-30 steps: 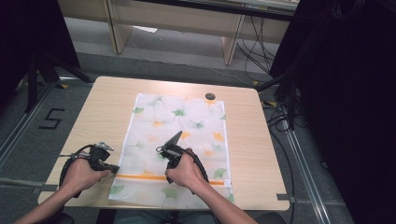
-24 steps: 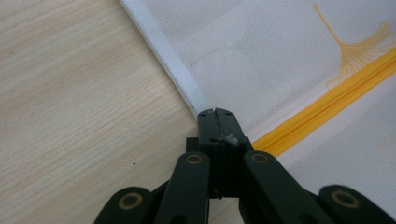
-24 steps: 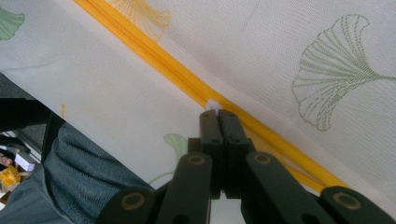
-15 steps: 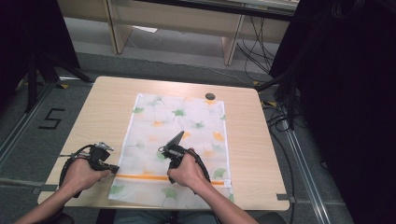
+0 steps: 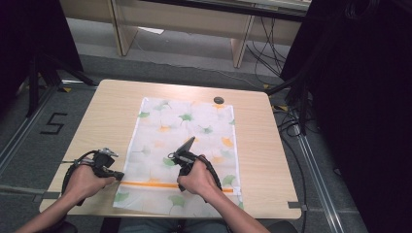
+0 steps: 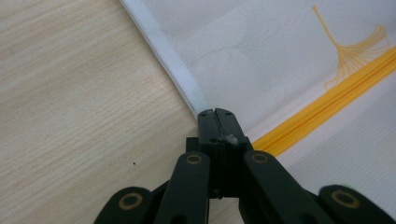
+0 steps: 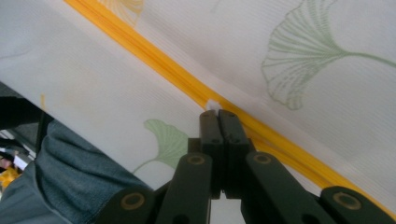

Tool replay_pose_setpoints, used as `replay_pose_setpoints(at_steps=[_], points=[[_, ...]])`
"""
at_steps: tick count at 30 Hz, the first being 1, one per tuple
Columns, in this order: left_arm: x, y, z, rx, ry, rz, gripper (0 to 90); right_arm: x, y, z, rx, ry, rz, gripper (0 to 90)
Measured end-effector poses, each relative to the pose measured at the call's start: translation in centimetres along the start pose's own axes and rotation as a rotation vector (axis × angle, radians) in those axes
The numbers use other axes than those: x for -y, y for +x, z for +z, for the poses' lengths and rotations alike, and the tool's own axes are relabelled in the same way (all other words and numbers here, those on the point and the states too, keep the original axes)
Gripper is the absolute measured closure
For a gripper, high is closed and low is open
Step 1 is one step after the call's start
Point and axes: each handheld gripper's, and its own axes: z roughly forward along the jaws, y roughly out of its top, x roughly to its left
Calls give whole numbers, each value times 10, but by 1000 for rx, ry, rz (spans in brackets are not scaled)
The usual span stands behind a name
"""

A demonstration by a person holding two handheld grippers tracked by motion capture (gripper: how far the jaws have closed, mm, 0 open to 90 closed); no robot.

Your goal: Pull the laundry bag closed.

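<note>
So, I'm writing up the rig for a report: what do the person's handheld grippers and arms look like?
Both grippers, left gripper and right gripper, are black. Each has two narrow flat-faced fingers driven by black link bars with brass-coloured pivot rings. A black cable loops from each. The forearms are bare, no sleeves; blue jeans are worn.

Light wood table (image 5: pixel 102 126) sits on grey floor (image 5: pixel 29 145). Floor marking "5" (image 5: pixel 54 124) at 9 o'clock of the table. Pale wood bench legs (image 5: pixel 121 29) at 12 o'clock, cables (image 5: pixel 265 39) trailing down beside them. Black curtain (image 5: pixel 359 97) at 3 o'clock, dark stand (image 5: pixel 36 73) at 10 o'clock. Metal floor rail (image 5: pixel 318 174) along the right side. Even overhead lighting.
</note>
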Motion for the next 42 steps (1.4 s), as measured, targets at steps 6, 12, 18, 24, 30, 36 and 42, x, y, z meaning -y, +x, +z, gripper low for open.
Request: replay_pose_setpoints(at_steps=[6,12,18,24,30,36,42], points=[[0,0,0,-3,-1,-1,900,3,-4,-2,-11,-3,15,900],[0,0,0,-2,-1,0,900,4,-8,-2,-12,6,1,900],[0,0,0,-5,0,1,900,6,-11,-2,4,-9,-11,900],[0,1,-1,-6,16,20,900,8,-11,-4,-2,3,26,900],[0,0,0,-5,0,1,900,10,-13,-4,12,-5,29,900],[0,0,0,-6,0,0,900,13,-18,-6,8,-9,37,900],[0,-1,0,-6,1,0,900,15,-22,-8,-3,8,47,900]])
